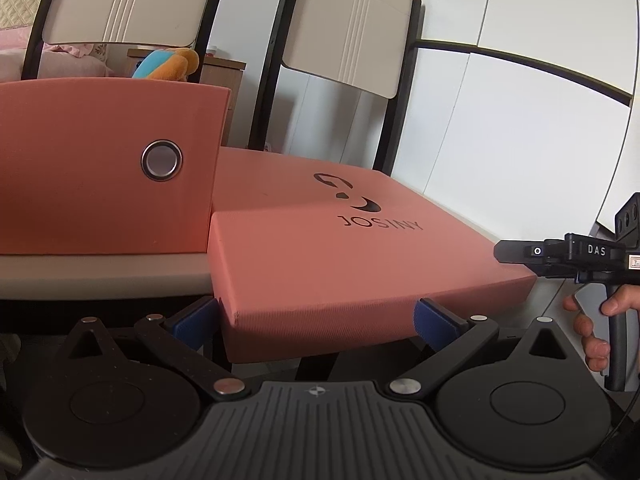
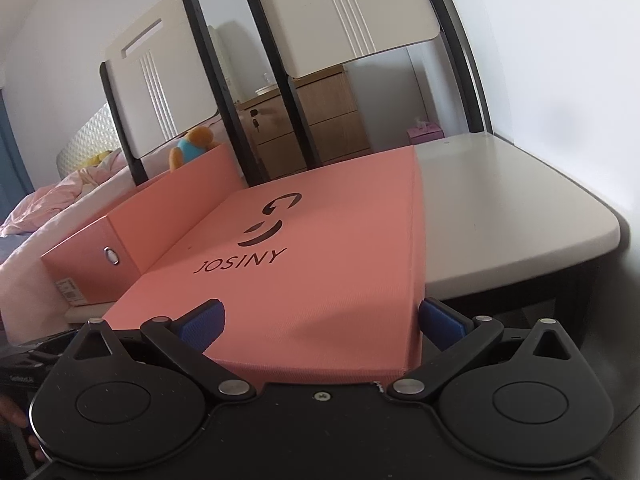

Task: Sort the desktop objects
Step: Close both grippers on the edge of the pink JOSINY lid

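Observation:
A salmon-pink box lid [image 1: 320,240] printed "JOSINY" lies flat on the white table, its near end overhanging the table edge. It also shows in the right wrist view [image 2: 320,260]. The pink box base [image 1: 100,168] with a metal eyelet stands to its left, also seen in the right wrist view [image 2: 132,236]. My left gripper [image 1: 316,320] is open, its blue pads on either side of the lid's near left corner. My right gripper [image 2: 320,320] is open over the lid's near right corner, left pad above the top, right pad beside the side. The right gripper also shows in the left wrist view [image 1: 560,260].
The white table [image 2: 500,208] has a rounded right corner. Two white chairs [image 1: 348,28] with black frames stand behind it. A blue and orange plush toy [image 1: 168,64] sits behind the box base. A wooden cabinet [image 2: 320,120] and a bed with pink bedding [image 2: 60,200] lie beyond.

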A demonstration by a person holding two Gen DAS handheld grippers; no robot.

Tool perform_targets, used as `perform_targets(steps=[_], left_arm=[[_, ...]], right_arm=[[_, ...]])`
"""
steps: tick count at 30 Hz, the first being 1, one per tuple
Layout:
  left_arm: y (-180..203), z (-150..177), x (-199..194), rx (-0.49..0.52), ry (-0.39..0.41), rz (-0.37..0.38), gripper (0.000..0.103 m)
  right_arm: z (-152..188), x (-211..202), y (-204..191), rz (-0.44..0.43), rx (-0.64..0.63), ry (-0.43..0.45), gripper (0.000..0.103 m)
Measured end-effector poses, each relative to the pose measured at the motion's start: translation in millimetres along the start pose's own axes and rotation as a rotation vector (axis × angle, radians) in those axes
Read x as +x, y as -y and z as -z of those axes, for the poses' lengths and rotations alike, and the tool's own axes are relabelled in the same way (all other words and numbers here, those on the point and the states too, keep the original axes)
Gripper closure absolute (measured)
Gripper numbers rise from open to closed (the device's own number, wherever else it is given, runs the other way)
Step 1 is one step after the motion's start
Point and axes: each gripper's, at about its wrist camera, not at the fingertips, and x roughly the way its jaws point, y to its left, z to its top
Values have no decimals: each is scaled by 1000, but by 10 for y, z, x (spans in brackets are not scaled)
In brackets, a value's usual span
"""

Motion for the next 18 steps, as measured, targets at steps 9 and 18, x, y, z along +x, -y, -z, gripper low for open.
perform_targets(steps=[9, 18], left_arm=[[-264, -111, -8, -113, -2, 22, 0], [-719, -141, 183, -344, -44, 101, 0]], right_arm=[[49, 34, 288, -10, 190, -8, 1], [156, 279, 637, -81, 420, -44, 1]])
